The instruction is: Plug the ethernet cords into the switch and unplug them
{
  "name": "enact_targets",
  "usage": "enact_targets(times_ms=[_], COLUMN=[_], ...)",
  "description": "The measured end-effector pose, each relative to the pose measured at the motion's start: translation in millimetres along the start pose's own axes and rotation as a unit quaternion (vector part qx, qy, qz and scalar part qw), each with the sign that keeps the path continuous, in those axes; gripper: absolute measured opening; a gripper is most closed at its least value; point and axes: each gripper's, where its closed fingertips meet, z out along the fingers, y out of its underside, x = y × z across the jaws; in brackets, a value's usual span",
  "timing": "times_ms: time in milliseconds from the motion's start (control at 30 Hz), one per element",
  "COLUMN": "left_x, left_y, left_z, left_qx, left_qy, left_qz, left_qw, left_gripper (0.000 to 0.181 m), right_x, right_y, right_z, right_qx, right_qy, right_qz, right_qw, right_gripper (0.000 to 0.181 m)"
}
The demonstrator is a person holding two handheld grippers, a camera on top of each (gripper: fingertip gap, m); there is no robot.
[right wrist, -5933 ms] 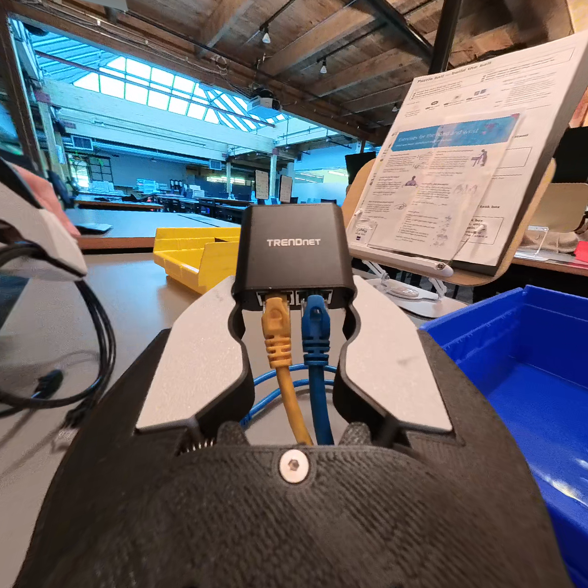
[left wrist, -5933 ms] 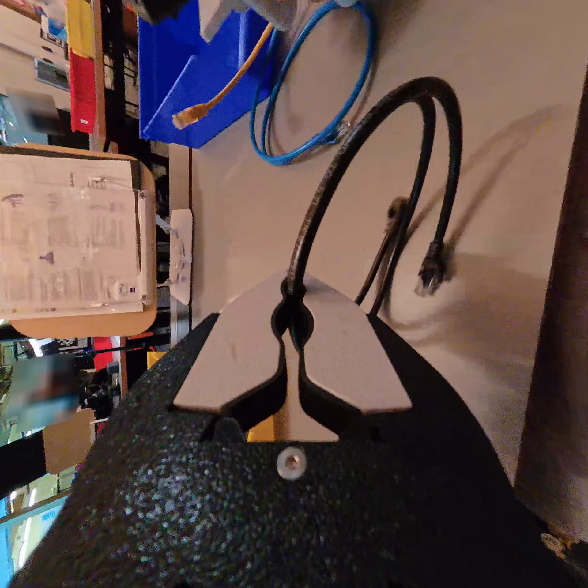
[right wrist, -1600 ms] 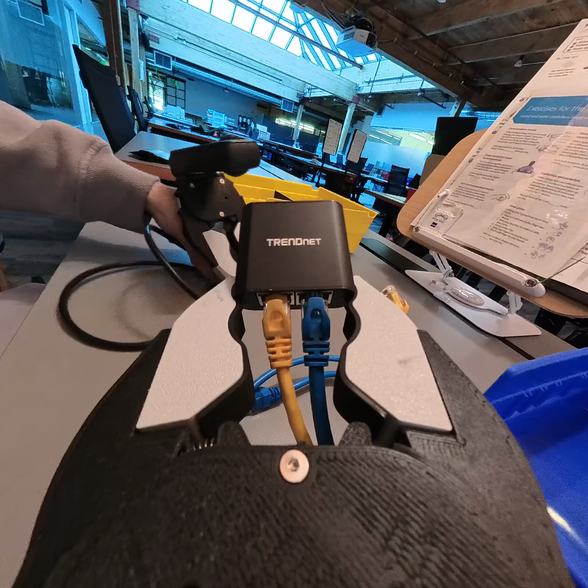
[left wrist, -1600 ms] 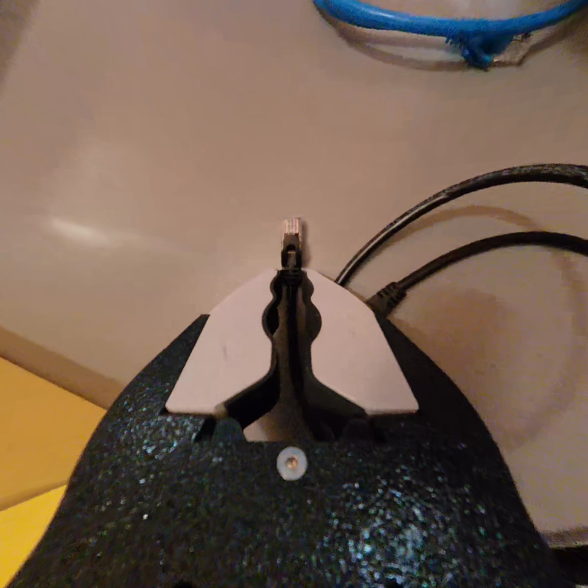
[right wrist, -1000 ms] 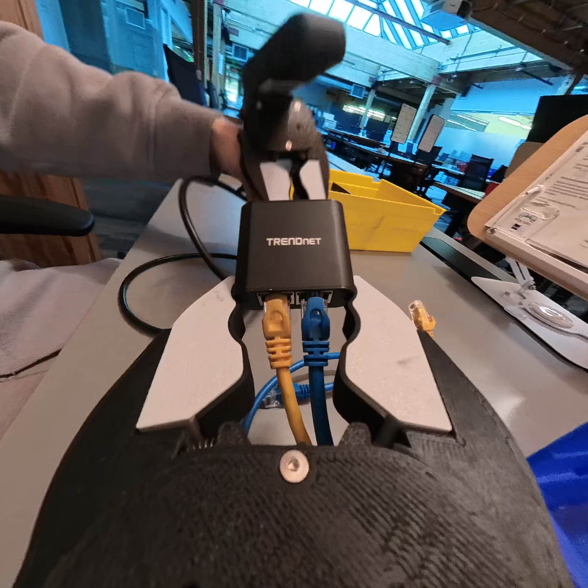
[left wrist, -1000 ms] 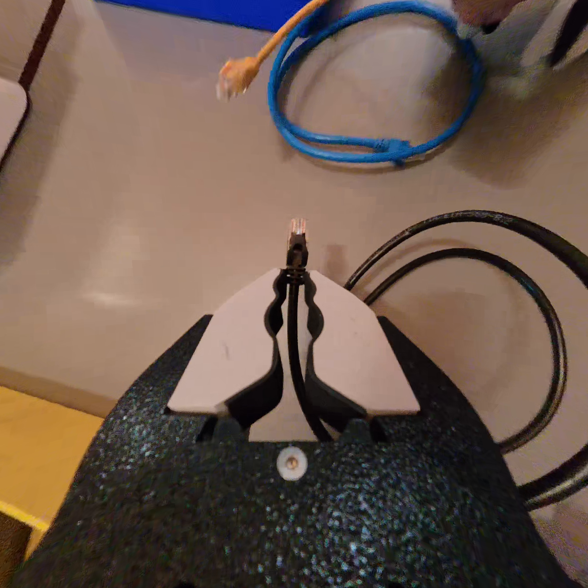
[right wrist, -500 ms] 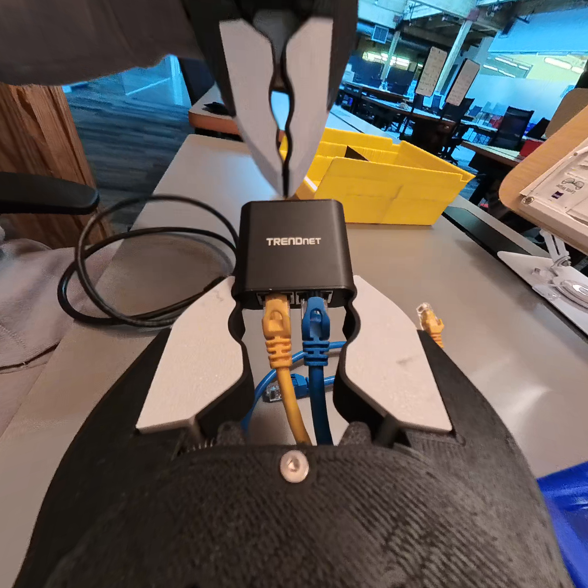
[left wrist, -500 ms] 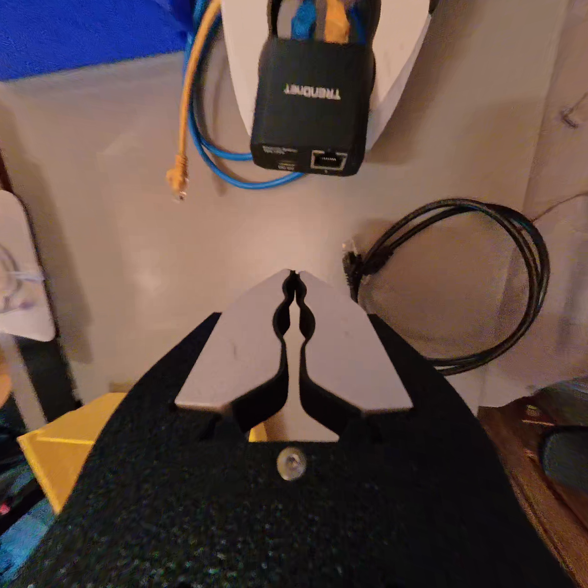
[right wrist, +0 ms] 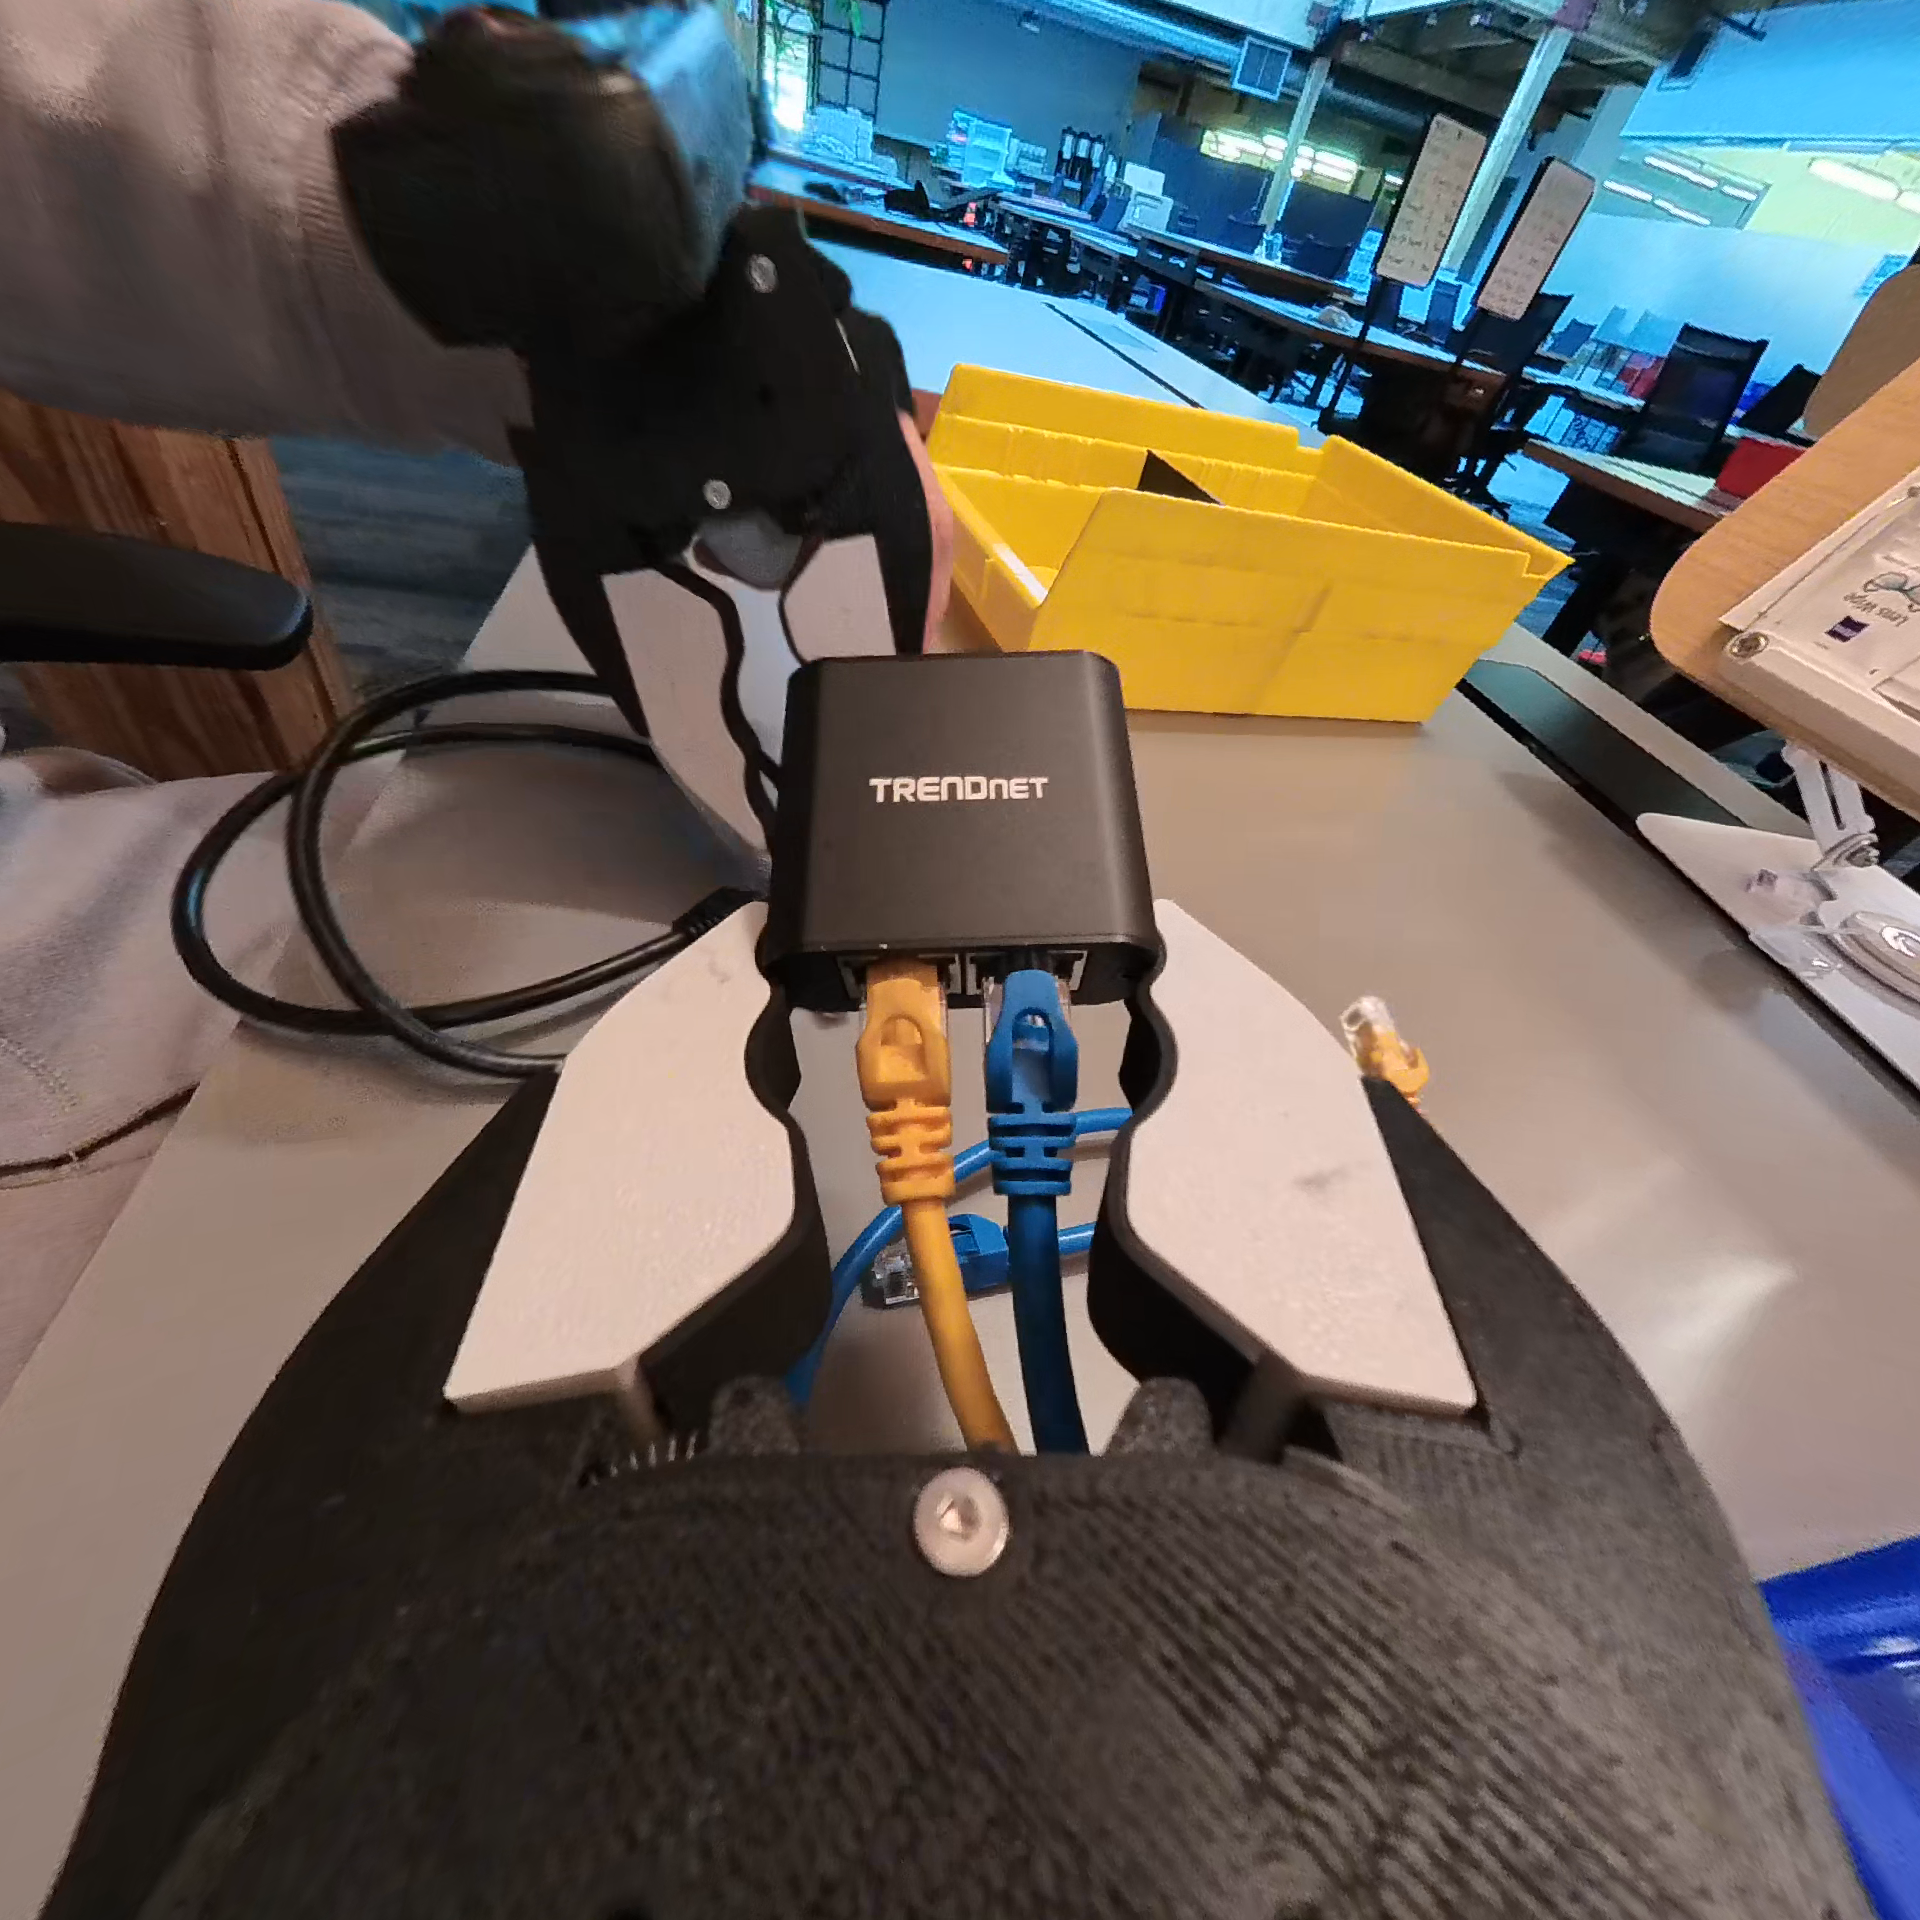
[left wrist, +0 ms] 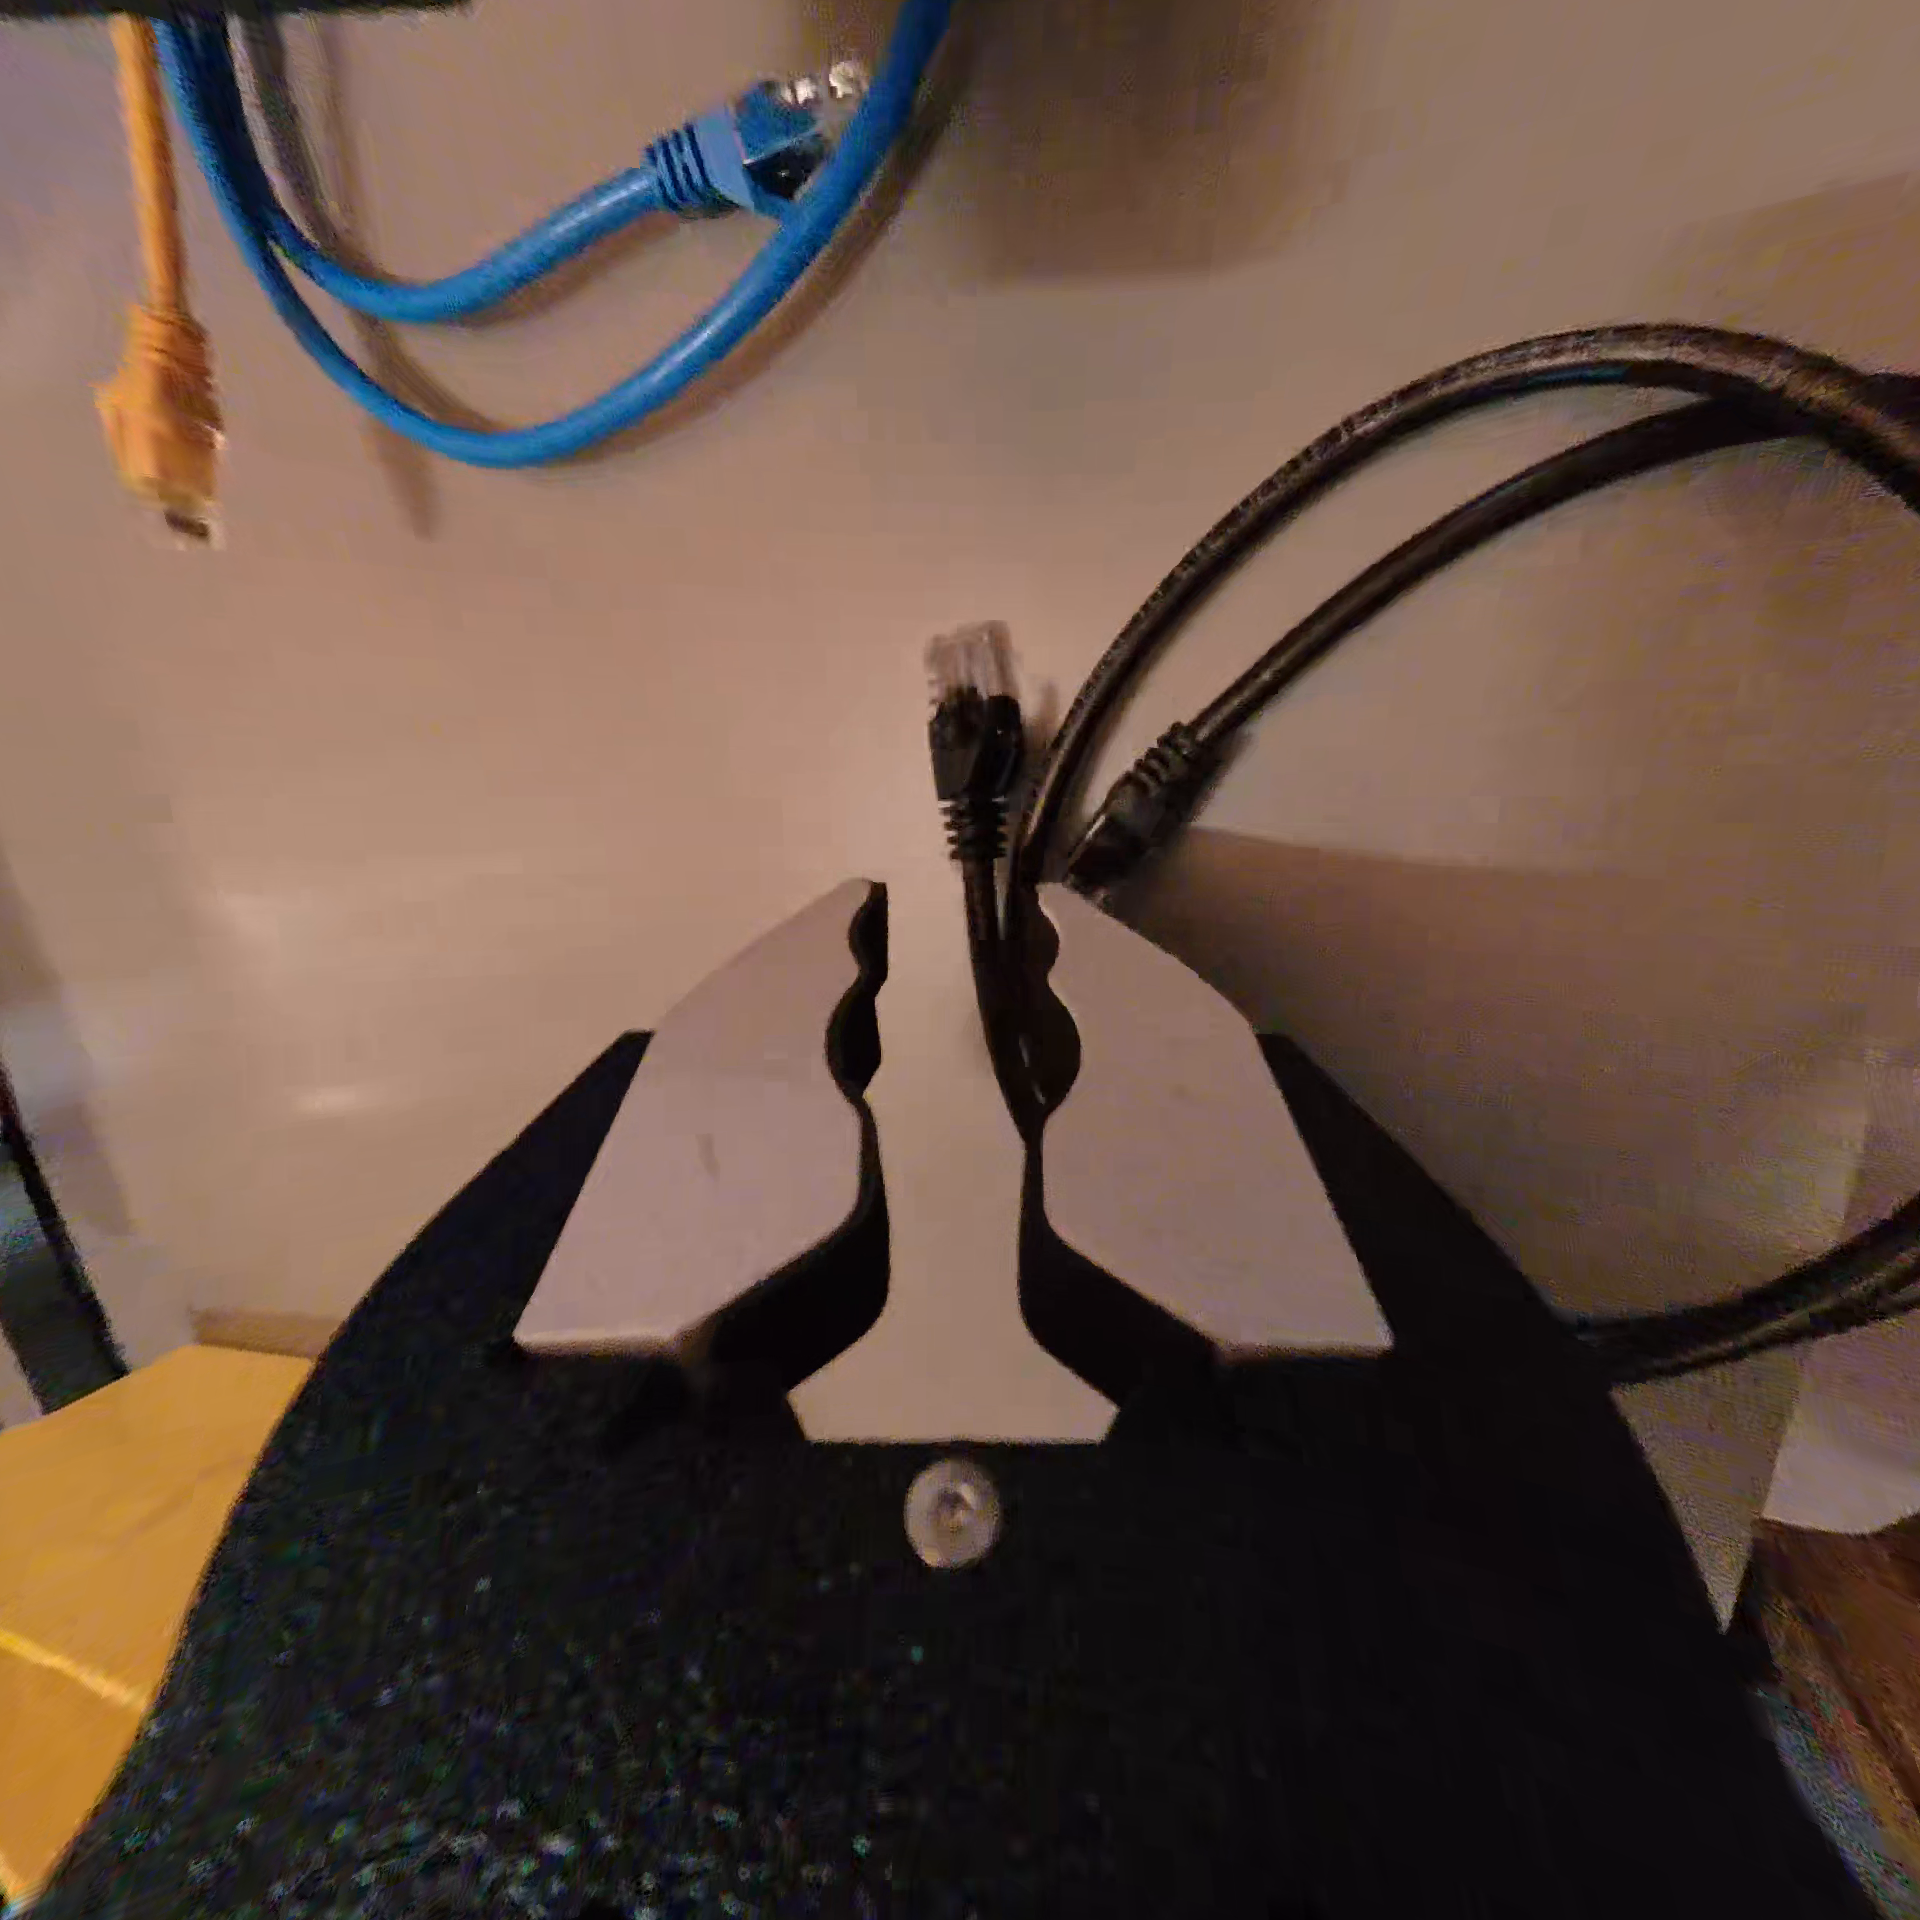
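Grey worktop [left wrist: 520, 831] fills my left wrist view, with a yellow bin [right wrist: 1226, 540] and rows of desks far beyond my right fingers. My right gripper [right wrist: 961, 997] pinches the black switch [right wrist: 961, 800] between its 2 fingertips; the yellow cord [right wrist: 904, 1081] and blue cord [right wrist: 1029, 1081] sit plugged into 2 ports facing back toward me. My left gripper [left wrist: 961, 904] has its fingers spread a little, and the black cord [left wrist: 971, 758] lies in the gap against the right-hand finger, its clear plug just past the tips.

I judge the step in hand is gripping this cord for plugging. I should close behind the boot, keep the plug straight out from the tips, and not catch the second black loop [left wrist: 1143, 800] beside the right-hand finger.
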Motion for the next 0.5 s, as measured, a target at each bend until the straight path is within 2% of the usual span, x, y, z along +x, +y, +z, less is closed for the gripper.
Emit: enact_targets(times_ms=[33,100,233,400,500], left_x=[1.2,-0.8,-10.5,-21.3,-22.3], left_y=[-0.4,1.3,11.5,-3.9,-17.3], left_z=[3.6,7.3,18.6,21.7,17.8], left_qx=[0.008,0.014,-0.017,0.025,0.080], left_qy=[0.015,0.033,0.011,-0.059,-0.103], left_qz=[-0.010,-0.028,-0.013,0.034,0.075], left_qw=[1.000,0.999,1.000,0.997,0.989], left_gripper=[0.020,0.016,0.010,0.019,0.022], right_x=[-0.7,-1.0,-1.5,-0.5,-0.3], right_y=[-0.1,-0.4,-0.6,-2.0,-3.3], right_z=[-0.1,-0.4,-0.5,-1.7,-3.0], right_qx=[0.000,0.001,0.002,0.008,0.014], right_qy=[-0.002,-0.002,-0.003,-0.003,-0.003], right_qz=[-0.002,-0.002,-0.003,0.002,0.003], right_qw=[1.000,1.000,1.000,1.000,1.000], right_gripper=[0.061,0.061,0.061,0.061,0.061])
